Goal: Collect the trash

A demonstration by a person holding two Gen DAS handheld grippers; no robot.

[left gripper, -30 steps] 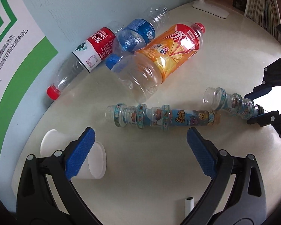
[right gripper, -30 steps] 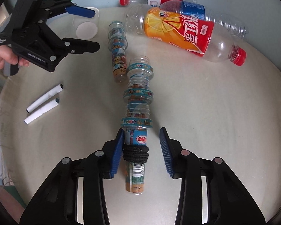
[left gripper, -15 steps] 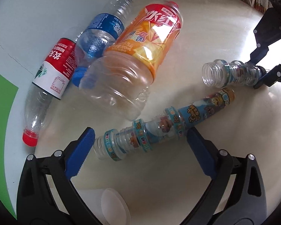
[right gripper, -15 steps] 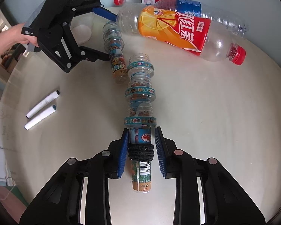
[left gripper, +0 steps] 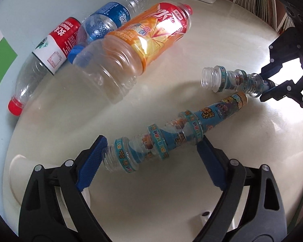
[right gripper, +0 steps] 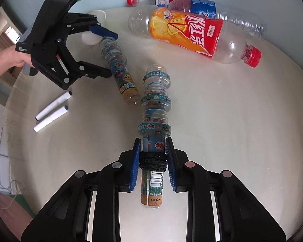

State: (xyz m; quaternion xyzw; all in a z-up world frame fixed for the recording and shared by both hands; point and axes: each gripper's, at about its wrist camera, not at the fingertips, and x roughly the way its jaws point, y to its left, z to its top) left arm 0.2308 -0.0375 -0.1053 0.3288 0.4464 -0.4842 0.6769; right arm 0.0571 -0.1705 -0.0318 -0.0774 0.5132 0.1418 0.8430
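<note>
Two slim clear plastic candy tubes ringed with blue cartoon bands, lying near each other on a cream round table (left gripper: 192,40). Nearer tube (left gripper: 171,135) stretched crosswise between the spread blue pads of the left gripper (left gripper: 149,159) — jaws released, long axis running pad to pad, so probably needing a turn before closing. Farther tube (right gripper: 154,121) pointing straight ahead, right gripper (right gripper: 153,163) clenched on its lower end — resting on the table

The left gripper (left gripper: 151,153) is held spread wide; the right gripper (right gripper: 153,161) is clamped tight, fingers nearly parallel.
</note>
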